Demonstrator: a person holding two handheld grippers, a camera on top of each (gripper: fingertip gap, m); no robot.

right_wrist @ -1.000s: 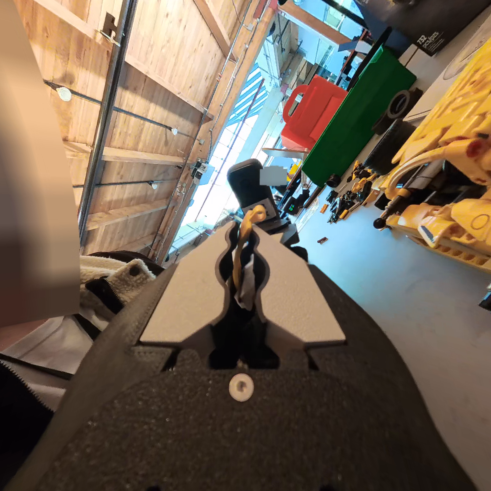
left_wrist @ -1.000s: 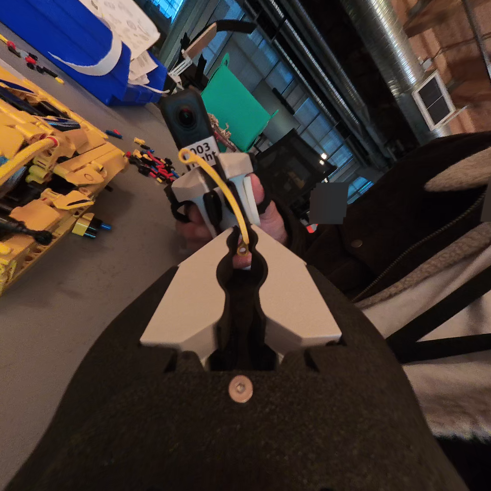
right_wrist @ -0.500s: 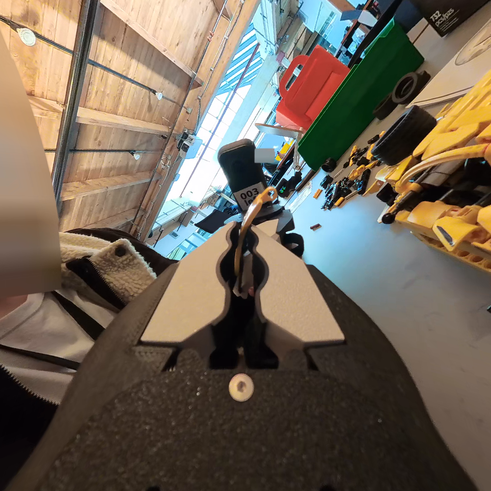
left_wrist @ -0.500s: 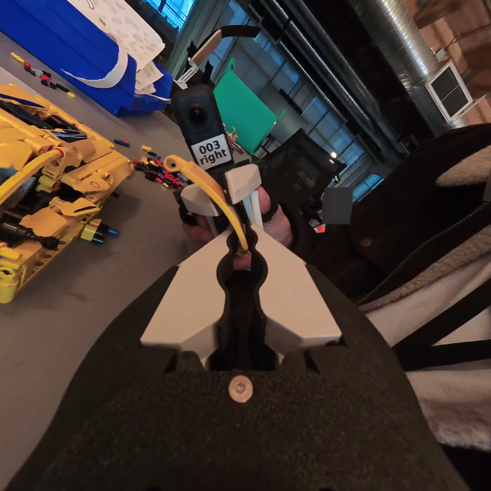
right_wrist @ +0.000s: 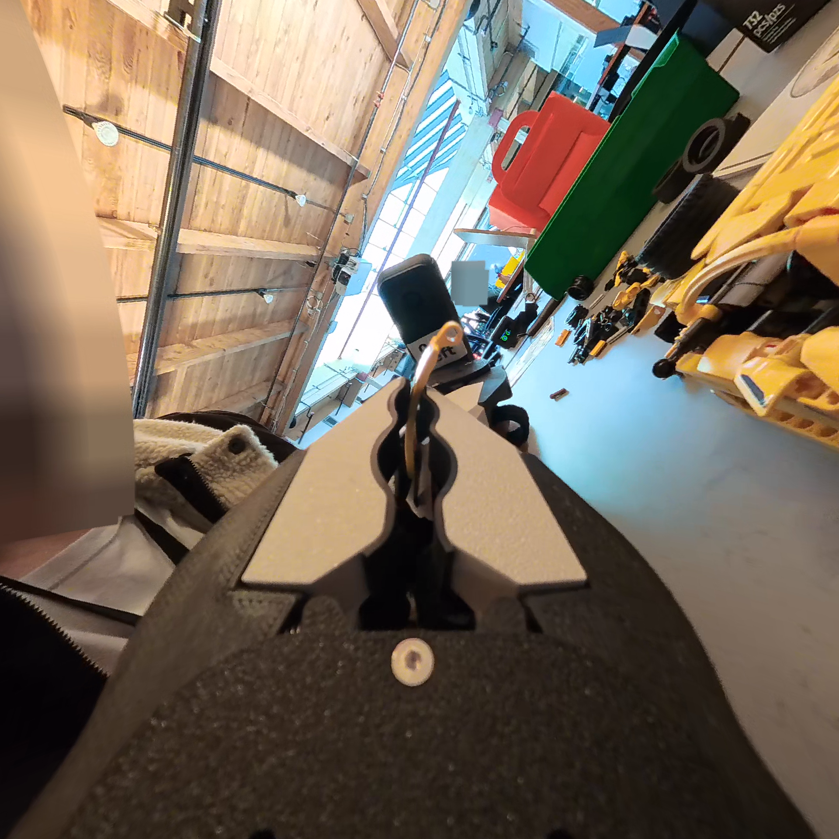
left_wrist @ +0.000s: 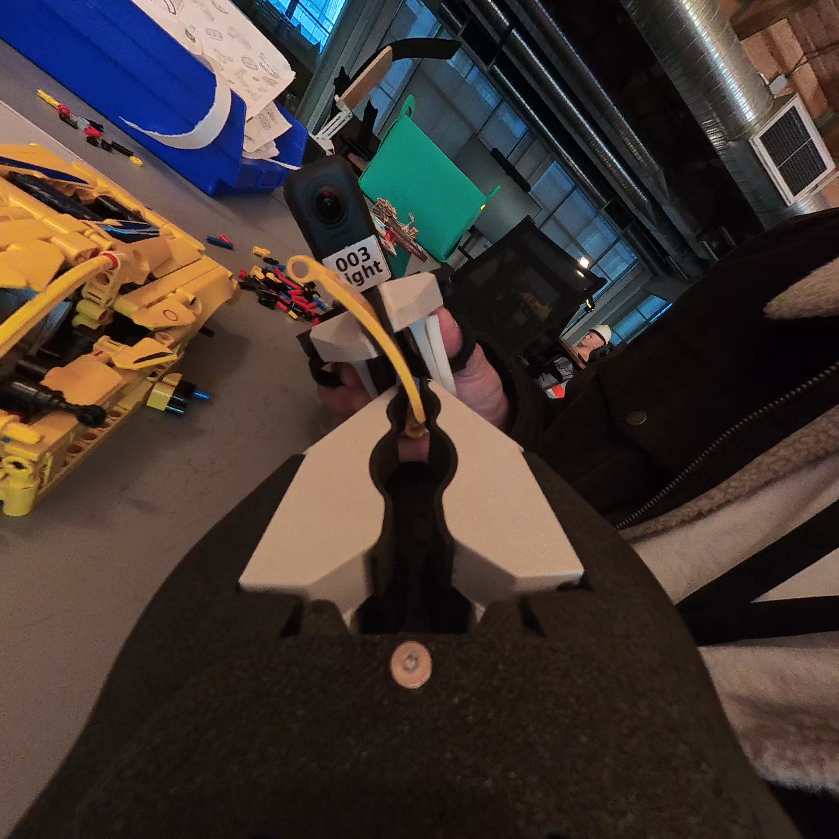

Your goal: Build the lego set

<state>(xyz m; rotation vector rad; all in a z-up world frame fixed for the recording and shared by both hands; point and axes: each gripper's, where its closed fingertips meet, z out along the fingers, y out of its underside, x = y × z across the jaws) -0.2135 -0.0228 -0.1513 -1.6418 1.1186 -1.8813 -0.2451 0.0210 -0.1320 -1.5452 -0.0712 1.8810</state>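
Note:
A thin yellow flexible hose (left_wrist: 363,313) with a ring at its far end is held in the air between both grippers. My left gripper (left_wrist: 414,398) is shut on its near end. My right gripper (right_wrist: 417,392) is shut on the same hose (right_wrist: 424,363), which curves up to a ring end. The two grippers face each other closely above the grey table (left_wrist: 136,522). The right gripper (left_wrist: 377,318) also shows in the left wrist view, with a hand behind it. The half-built yellow Lego vehicle (left_wrist: 91,318) lies on the table; it also shows in the right wrist view (right_wrist: 772,327).
Loose red, blue and black pins (left_wrist: 286,295) lie beyond the model, with a blue bin (left_wrist: 136,91) behind. In the right wrist view there are black tyres (right_wrist: 708,150), a green bin (right_wrist: 635,159), a red bin (right_wrist: 545,150) and small parts (right_wrist: 604,318). A person's jacket (left_wrist: 681,363) is close. About 5 cm separates my left fingertips from my right.
Both grippers keep hold of the hose. The hose's ring end has swung left and sticks out farther past the right gripper's fingers. Both views have shifted slightly against the table.

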